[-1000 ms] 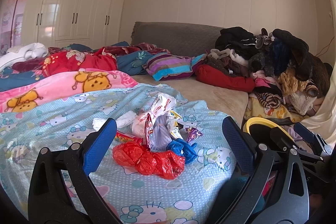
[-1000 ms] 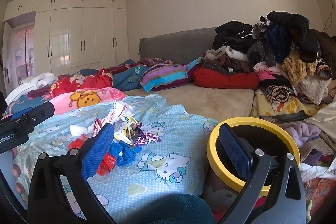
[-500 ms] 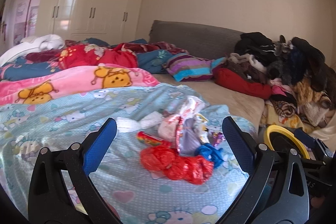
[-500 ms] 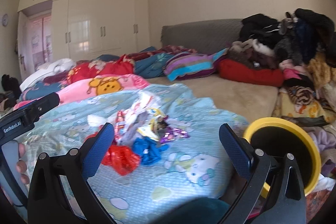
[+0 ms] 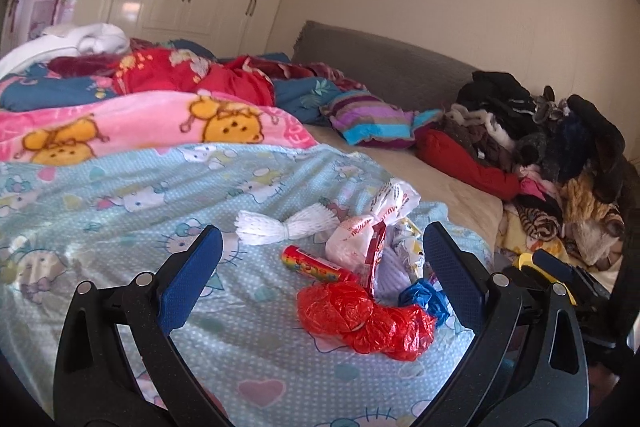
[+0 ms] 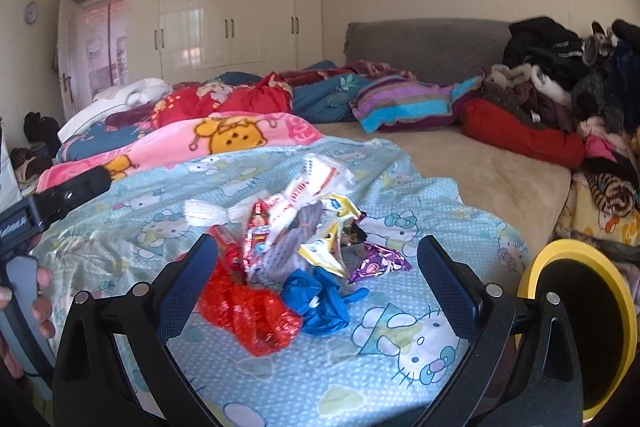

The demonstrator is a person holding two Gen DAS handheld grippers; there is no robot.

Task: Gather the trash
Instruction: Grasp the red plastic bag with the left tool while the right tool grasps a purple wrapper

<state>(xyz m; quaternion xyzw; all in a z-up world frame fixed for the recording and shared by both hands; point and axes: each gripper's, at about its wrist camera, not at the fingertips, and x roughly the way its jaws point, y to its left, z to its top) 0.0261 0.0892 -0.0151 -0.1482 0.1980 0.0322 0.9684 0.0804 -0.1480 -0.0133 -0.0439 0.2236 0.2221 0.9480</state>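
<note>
Task barely begun: trash pile [image 6: 288,259] uncollected on bed [image 6: 500,183]; yellow-rimmed bin [image 6: 580,327] beside; left gripper [image 5: 320,279] and right gripper [image 6: 316,279] wide, empty.

Soft daylight, glare on the glossy wardrobe doors [image 6: 224,23], fisheye-bent dark corners, slight blur overall.

Both views swung left and closer onto trash pile [image 5: 372,267]; red bag [image 6: 248,311] now between right gripper [image 6: 320,279] fingers, formerly at left edge. Yellow-rimmed bin [image 6: 580,327] slid from centre-right to far right; in left view nearly hidden behind left gripper [image 5: 320,275]
</note>
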